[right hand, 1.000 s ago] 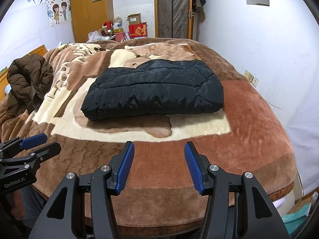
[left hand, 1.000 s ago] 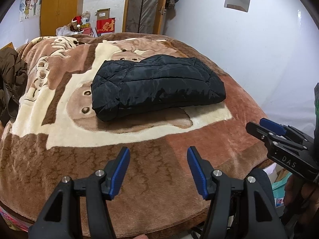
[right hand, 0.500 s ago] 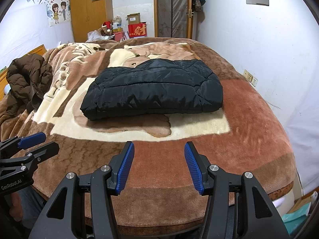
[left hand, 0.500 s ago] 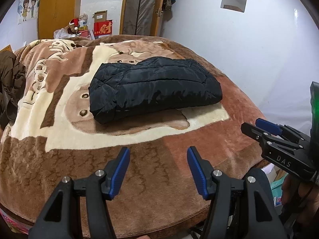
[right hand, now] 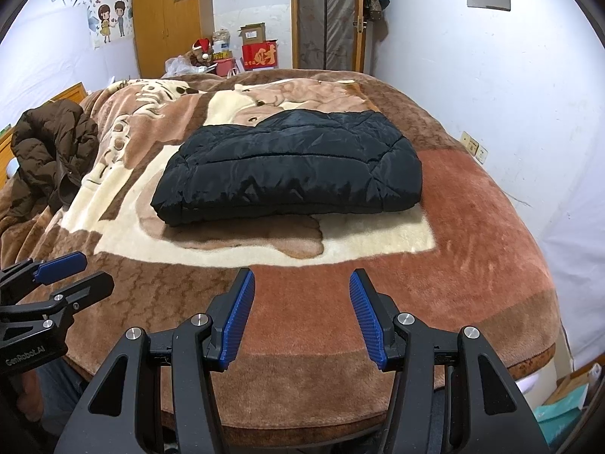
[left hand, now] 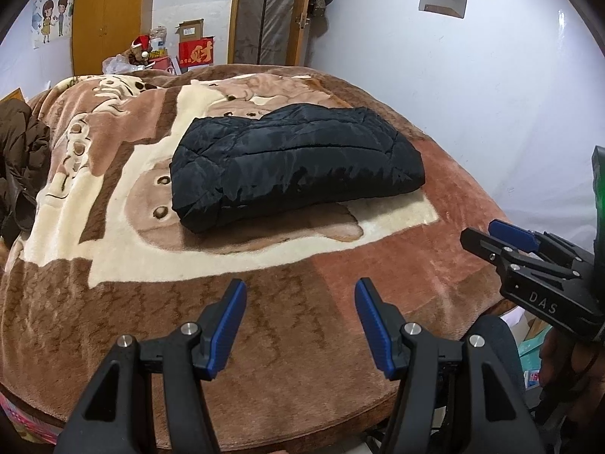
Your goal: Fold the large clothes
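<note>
A black quilted jacket [left hand: 295,162] lies folded into a thick rectangle in the middle of the bed; it also shows in the right wrist view [right hand: 291,166]. My left gripper [left hand: 300,299] is open and empty, above the bed's near edge, well short of the jacket. My right gripper [right hand: 301,291] is open and empty, also above the near edge. The right gripper shows at the right of the left wrist view [left hand: 503,242]. The left gripper shows at the left of the right wrist view [right hand: 72,272].
A brown and cream plush blanket [right hand: 472,234] covers the bed. A brown puffy jacket [right hand: 53,151] lies crumpled at the bed's left side. A white wall [right hand: 510,94] runs along the right. Boxes [right hand: 261,51] and a wardrobe [right hand: 170,19] stand behind the bed.
Both grippers stay open and empty. The left wrist view has shifted slightly, so the black jacket sits a little lower and further left. The jacket itself has not moved.
</note>
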`<action>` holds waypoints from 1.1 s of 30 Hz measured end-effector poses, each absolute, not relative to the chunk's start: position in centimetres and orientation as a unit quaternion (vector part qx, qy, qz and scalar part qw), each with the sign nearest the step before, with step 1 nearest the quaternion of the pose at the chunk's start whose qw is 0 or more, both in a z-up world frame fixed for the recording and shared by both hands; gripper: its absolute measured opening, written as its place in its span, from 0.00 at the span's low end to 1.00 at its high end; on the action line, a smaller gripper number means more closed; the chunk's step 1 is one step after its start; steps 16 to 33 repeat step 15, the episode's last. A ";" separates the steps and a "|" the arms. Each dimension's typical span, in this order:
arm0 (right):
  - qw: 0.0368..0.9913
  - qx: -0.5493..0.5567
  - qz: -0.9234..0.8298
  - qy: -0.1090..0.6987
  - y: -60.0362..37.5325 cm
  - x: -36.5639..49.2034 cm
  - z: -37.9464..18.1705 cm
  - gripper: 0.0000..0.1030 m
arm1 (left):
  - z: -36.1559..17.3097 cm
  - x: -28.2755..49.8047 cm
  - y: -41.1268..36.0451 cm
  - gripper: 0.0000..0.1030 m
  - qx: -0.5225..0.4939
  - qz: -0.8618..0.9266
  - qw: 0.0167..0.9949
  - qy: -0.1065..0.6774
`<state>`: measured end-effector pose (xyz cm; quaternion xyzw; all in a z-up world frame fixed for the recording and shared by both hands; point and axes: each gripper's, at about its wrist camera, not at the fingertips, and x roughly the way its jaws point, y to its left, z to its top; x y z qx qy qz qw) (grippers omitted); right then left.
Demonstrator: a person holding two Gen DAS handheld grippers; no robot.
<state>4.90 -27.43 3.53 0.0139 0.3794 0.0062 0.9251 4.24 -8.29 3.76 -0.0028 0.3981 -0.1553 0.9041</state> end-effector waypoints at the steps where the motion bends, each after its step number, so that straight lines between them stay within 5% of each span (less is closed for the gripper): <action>1: 0.925 0.014 0.006 0.379 -27.4 4.9 3.5 0.51 | 3.7 4.2 -8.3 0.60 -0.001 -0.154 0.904 0.399; 33: 0.925 0.014 0.005 0.380 -27.4 4.9 3.5 0.51 | 3.5 4.1 -8.1 0.60 0.005 -0.149 0.904 0.400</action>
